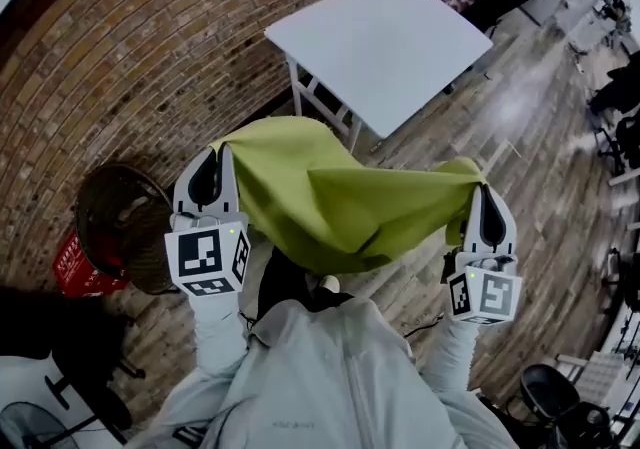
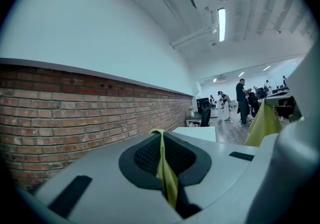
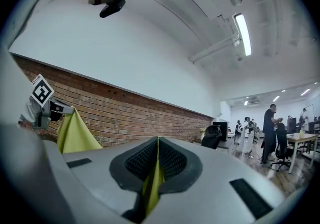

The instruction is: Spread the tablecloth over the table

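Note:
A yellow-green tablecloth (image 1: 330,199) hangs stretched between my two grippers in the head view, sagging in the middle. My left gripper (image 1: 218,155) is shut on its left corner, and a strip of the cloth (image 2: 165,168) shows pinched between the jaws in the left gripper view. My right gripper (image 1: 480,180) is shut on the right corner, with cloth (image 3: 152,183) caught between its pads. The white table (image 1: 378,42) stands beyond the cloth, bare on top, a little ahead and to the right.
A brick wall (image 1: 130,67) runs along the left. A round dark fan (image 1: 120,227) and a red box (image 1: 75,265) sit at the lower left on the wooden floor. Office chairs and desks (image 1: 600,27) stand at the far right, where people (image 2: 243,101) stand.

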